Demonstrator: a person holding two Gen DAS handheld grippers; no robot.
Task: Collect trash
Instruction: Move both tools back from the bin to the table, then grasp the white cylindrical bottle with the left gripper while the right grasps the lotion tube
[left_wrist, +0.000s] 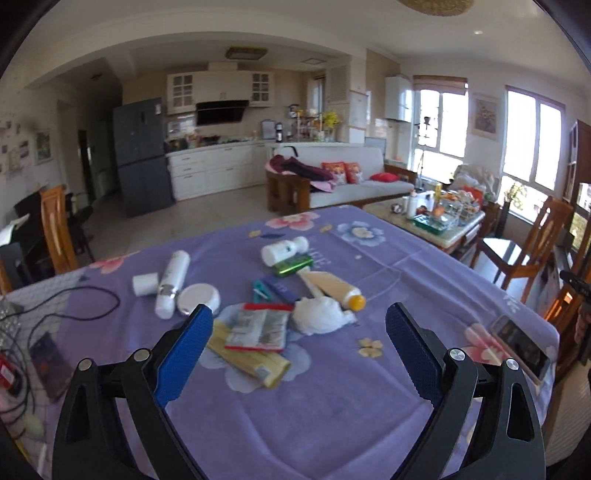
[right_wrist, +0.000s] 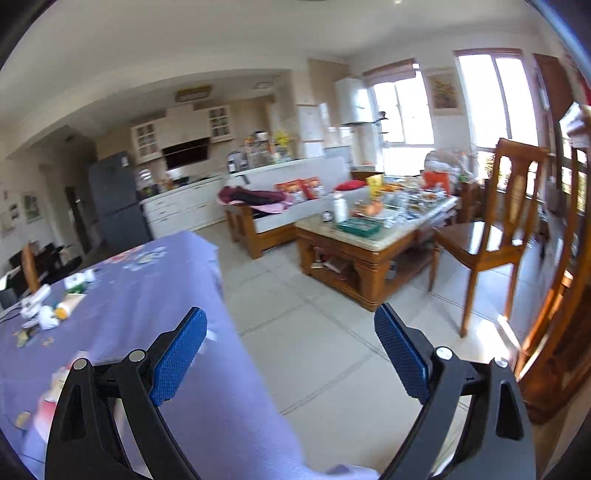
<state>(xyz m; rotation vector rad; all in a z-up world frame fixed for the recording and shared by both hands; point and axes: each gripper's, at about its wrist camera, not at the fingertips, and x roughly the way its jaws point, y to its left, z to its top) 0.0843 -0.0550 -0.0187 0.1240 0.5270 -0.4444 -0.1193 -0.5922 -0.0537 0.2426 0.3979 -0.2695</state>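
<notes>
A purple flowered tablecloth (left_wrist: 406, 266) carries a scatter of items. Nearest my left gripper (left_wrist: 299, 317) lie a red-edged snack wrapper (left_wrist: 258, 330) on a yellow packet (left_wrist: 247, 360), and a crumpled white tissue (left_wrist: 319, 315). Behind them are a cream tube with an orange cap (left_wrist: 332, 286), a green can (left_wrist: 293, 266), a small white bottle (left_wrist: 283, 250), a tall white bottle (left_wrist: 171, 282), a round white lid (left_wrist: 198, 298) and a blue clip (left_wrist: 263, 290). The left gripper hovers open above the table. My right gripper (right_wrist: 290, 326) is open over the table's right edge (right_wrist: 221, 295), empty.
A phone (left_wrist: 522, 345) lies at the table's right edge and black cables (left_wrist: 74, 306) on its left. Wooden chairs (right_wrist: 491, 236) and a cluttered coffee table (right_wrist: 376, 236) stand on the tiled floor (right_wrist: 325, 350) to the right. A sofa (left_wrist: 351, 181) is behind.
</notes>
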